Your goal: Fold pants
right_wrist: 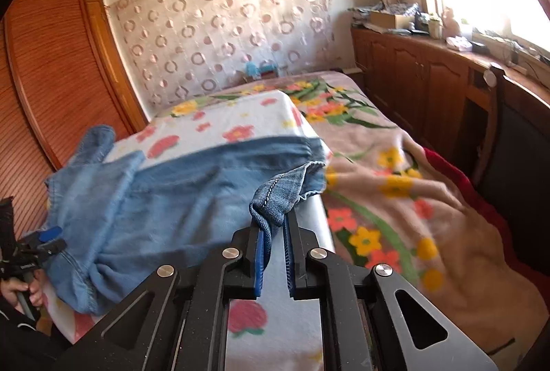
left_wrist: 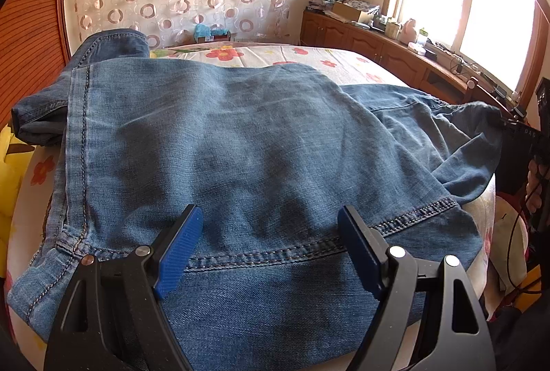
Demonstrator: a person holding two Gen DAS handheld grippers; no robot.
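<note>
My left claw (left_wrist: 270, 247) hangs wide open over the jeans (left_wrist: 240, 144), its blue pads (left_wrist: 178, 250) set apart on either side of a double-stitched seam (left_wrist: 275, 255) that crosses from seven o'clock to three o'clock just under them, and I cannot tell whether the pads touch the cloth. The denim fills most of that view, spread fairly flat on the flowered bed (left_wrist: 309, 56), with a stitched edge running up at nine o'clock and a rumpled part bunched toward three o'clock. My right claw (right_wrist: 273, 254) is closed on a fold of the jeans (right_wrist: 278, 195), a hemmed corner with pale stitching pinched between its pads at twelve o'clock. From there the rest of the cloth trails off toward nine o'clock, faded blue, creased and blurred, draped over the white flowered cover (right_wrist: 220, 116).
</note>
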